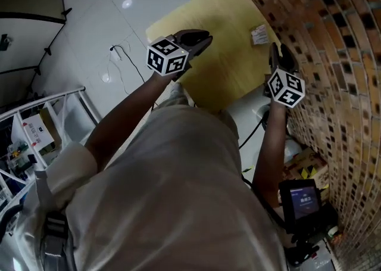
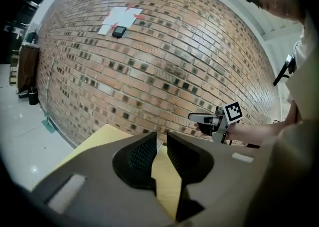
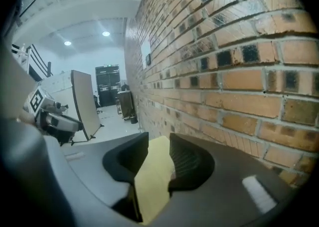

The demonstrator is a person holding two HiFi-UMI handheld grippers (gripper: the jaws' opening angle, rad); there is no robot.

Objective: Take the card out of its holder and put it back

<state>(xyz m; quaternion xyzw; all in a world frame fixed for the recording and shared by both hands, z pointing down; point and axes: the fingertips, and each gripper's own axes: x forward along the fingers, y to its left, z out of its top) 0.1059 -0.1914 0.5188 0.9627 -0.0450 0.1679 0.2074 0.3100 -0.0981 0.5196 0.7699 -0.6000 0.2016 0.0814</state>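
In the head view a small white card in its holder (image 1: pixel 259 34) lies flat on the pale yellow table (image 1: pixel 223 55), near the brick wall. My right gripper (image 1: pixel 277 55) hovers just in front of it, a little to its right, and is apart from it. In the right gripper view its jaws (image 3: pixel 158 143) stand open with only the tabletop showing between them. My left gripper (image 1: pixel 199 42) hangs over the table's left part. Its jaws (image 2: pixel 160 141) stand slightly apart with nothing between them. The right gripper (image 2: pixel 204 118) also shows at mid-right in the left gripper view.
A brick wall (image 1: pixel 333 37) runs along the table's right side. Left of the table is white tiled floor with a cable (image 1: pixel 122 55). A white wire rack (image 1: pixel 36 133) stands at lower left. A small screen on a stand (image 1: pixel 302 198) sits at lower right.
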